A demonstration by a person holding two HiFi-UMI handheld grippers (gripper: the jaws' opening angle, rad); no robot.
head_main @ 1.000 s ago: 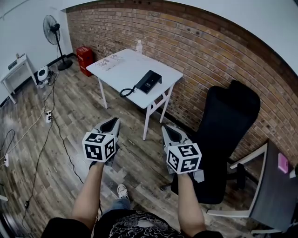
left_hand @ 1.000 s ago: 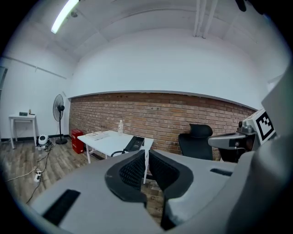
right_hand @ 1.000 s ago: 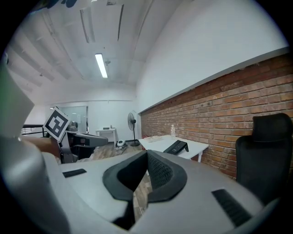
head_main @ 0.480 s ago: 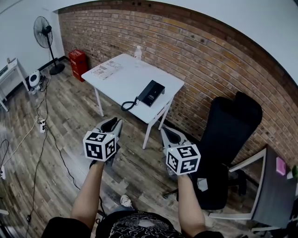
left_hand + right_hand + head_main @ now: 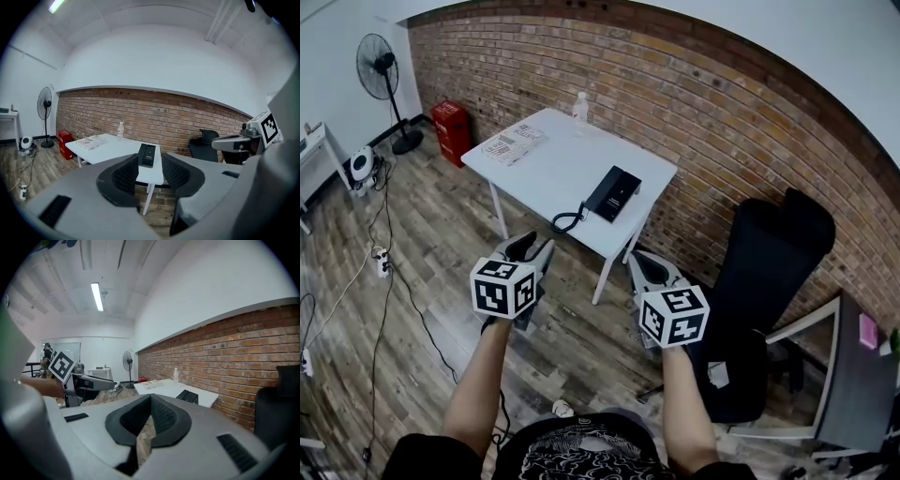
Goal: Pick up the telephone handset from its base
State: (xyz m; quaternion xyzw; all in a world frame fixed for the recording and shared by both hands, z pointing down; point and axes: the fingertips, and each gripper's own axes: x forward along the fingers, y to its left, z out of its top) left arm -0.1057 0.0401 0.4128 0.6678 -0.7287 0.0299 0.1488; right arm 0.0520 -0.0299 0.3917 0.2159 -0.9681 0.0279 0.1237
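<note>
Black telephone (image 5: 613, 193), print unreadable; left gripper (image 5: 149, 174) fingers (image 5: 124, 175) just opening, empty; right gripper (image 5: 149, 420) fingers (image 5: 165, 417) closed, empty.

I can read no words or numbers anywhere. The printed sheets (image 5: 509, 145) on the white surface (image 5: 558, 178) are too small for me to read.

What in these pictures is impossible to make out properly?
- Telephone, head view: too small to tell handset from base.
- Papers, head view: print too small to read.
- Grey desk, head view: cut off by the right edge.
- White table, right gripper view: legs hidden behind the right hand-held gripper.
</note>
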